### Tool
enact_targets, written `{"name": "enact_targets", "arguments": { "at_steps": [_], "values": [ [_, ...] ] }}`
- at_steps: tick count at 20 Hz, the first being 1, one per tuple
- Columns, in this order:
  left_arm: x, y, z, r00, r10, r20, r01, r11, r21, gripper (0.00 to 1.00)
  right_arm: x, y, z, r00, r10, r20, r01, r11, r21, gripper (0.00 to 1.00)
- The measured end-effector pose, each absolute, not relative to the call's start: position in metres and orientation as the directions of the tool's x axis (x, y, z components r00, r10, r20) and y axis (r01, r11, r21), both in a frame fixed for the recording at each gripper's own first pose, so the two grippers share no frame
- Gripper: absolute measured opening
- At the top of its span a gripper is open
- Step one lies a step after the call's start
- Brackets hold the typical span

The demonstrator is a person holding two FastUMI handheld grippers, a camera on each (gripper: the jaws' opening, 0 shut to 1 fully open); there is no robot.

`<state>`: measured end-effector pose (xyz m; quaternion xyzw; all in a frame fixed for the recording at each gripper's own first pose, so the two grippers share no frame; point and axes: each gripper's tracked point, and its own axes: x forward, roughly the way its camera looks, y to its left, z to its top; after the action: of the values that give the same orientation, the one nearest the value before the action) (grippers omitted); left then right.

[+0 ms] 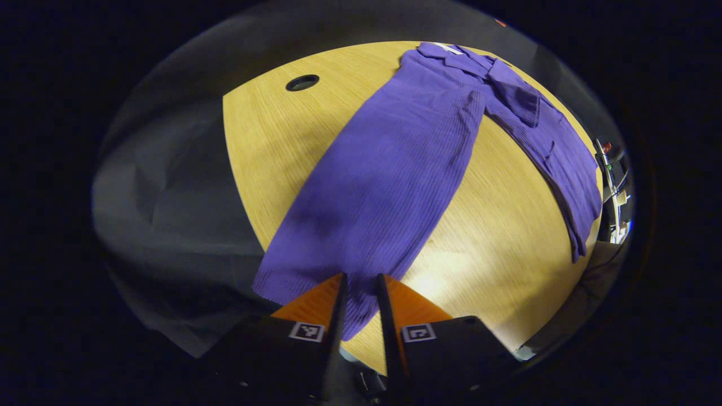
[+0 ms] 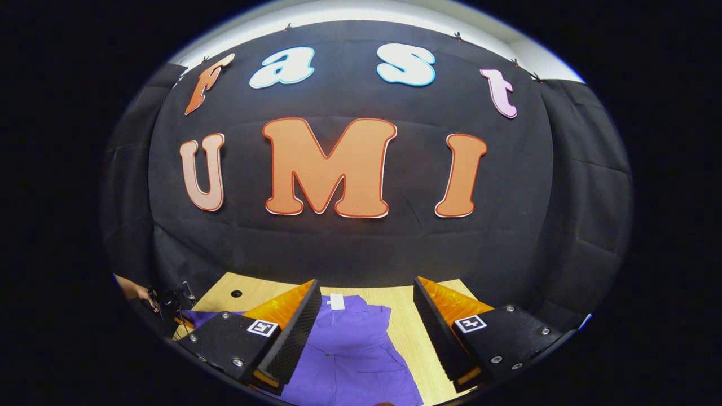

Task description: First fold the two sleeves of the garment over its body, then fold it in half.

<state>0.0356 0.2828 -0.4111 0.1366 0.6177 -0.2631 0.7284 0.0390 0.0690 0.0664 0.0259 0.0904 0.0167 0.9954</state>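
A purple ribbed garment lies on the wooden table. Its body runs along the table's right side, with the collar at the far end. One long sleeve stretches from the shoulder down to my left gripper, whose orange fingers are shut on the cuff. My right gripper hangs open above the garment's collar end, where a white label shows. Nothing is between its fingers. The left gripper and the hand holding it appear at the far left of the right gripper view.
A round black cable hole sits in the tabletop left of the sleeve. Black cloth walls surround the table. Cables and equipment stand past the table's right edge. Bare wood lies between sleeve and body.
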Motion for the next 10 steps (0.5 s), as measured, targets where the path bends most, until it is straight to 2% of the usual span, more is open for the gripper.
{"name": "enact_targets", "arguments": {
  "at_steps": [1, 2, 3, 5, 9, 10],
  "values": [
    [0.039, 0.281, -0.412, 0.118, -0.205, -0.972, 0.54, 0.834, -0.11, 0.22, 0.04, 0.069, 0.065, 0.984, 0.025, -0.179, -0.017, 0.999, 0.048, 0.98],
    [0.04, 0.28, -0.413, 0.122, -0.193, -0.974, 0.525, 0.845, -0.102, 0.16, 0.041, 0.067, 0.064, 0.983, 0.022, -0.182, -0.014, 0.999, 0.042, 1.0],
    [0.041, 0.28, -0.413, 0.132, -0.189, -0.973, 0.521, 0.848, -0.095, 0.06, 0.04, 0.064, 0.061, 0.983, 0.021, -0.181, -0.014, 0.999, 0.042, 0.98],
    [0.043, 0.287, -0.414, 0.145, -0.154, -0.977, 0.51, 0.858, -0.06, 0.02, 0.037, 0.057, 0.058, 0.983, 0.032, -0.183, -0.023, 0.999, 0.05, 0.98],
    [0.049, 0.281, -0.397, 0.178, -0.137, -0.974, 0.501, 0.865, -0.03, 0.01, 0.04, 0.037, 0.057, 0.981, 0.058, -0.184, -0.039, 0.994, 0.106, 1.0],
    [0.05, 0.277, -0.388, 0.189, -0.139, -0.972, 0.5, 0.866, -0.026, 0.01, 0.043, 0.03, 0.056, 0.981, 0.058, -0.183, -0.037, 0.993, 0.115, 0.98]
  ]
}}
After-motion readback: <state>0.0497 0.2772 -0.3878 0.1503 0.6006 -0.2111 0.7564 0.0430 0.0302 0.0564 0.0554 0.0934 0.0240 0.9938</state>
